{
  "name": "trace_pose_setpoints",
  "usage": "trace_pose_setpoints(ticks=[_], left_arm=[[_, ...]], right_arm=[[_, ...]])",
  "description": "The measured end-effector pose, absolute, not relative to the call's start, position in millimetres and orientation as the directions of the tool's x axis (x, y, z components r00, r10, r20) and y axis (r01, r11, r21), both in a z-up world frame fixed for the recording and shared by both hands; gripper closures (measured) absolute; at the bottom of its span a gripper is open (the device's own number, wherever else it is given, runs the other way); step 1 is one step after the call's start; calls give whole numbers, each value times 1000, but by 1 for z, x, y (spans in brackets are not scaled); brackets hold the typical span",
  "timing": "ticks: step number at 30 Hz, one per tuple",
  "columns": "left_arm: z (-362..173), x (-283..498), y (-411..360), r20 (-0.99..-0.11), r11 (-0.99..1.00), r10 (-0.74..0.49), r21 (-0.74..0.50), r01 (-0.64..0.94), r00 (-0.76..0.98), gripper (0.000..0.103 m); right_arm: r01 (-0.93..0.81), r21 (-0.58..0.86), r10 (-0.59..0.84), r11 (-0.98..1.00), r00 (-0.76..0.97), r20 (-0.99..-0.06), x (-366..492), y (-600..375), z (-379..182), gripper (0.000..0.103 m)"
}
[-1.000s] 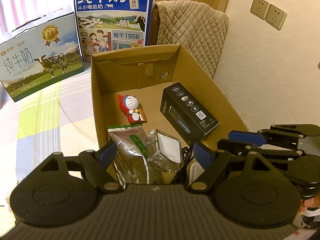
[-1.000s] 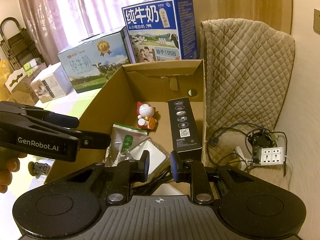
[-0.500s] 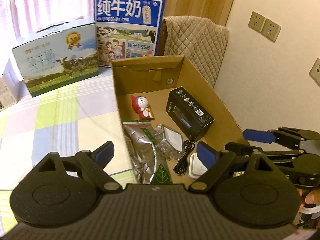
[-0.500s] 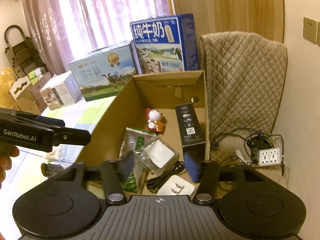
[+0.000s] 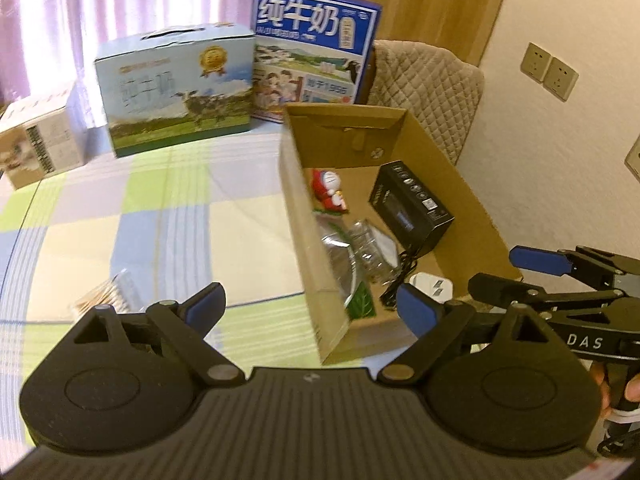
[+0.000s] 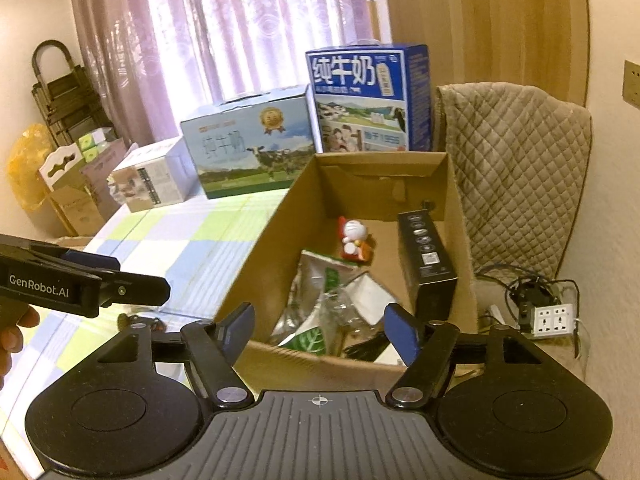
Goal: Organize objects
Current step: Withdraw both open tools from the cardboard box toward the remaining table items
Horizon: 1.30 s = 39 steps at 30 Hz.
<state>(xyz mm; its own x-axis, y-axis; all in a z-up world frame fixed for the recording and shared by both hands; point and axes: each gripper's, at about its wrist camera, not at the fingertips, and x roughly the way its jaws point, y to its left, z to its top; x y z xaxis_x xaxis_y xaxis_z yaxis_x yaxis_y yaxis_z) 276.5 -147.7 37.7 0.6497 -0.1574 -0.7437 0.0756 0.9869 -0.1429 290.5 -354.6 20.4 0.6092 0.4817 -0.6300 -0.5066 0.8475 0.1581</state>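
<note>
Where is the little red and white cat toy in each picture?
Left wrist view: the cat toy lies inside the cardboard box, near its far left corner, a little above the middle of the picture.
Right wrist view: the same toy sits in the box's far half, just right of the picture's middle.
Shared landmark: the black box lies to the toy's right in both views.

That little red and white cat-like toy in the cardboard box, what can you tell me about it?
The small red and white cat-like toy figure looks like glossy moulded plastic, with a round white face and an orange base. It sits on the floor of the open brown cardboard box towards the far end, left of the black rectangular carton. A silver and green foil pouch lies just before it; neither gripper touches it.
</note>
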Motion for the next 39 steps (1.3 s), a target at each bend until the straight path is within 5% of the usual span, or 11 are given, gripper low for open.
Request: trace_pose_setpoints(ticks=[39], left_arm=[[-27,161,4,-858,973,-2,-122,-198,514,11]], right_arm=[[-608,250,529,753,335,-779,213,-211,-62,33]])
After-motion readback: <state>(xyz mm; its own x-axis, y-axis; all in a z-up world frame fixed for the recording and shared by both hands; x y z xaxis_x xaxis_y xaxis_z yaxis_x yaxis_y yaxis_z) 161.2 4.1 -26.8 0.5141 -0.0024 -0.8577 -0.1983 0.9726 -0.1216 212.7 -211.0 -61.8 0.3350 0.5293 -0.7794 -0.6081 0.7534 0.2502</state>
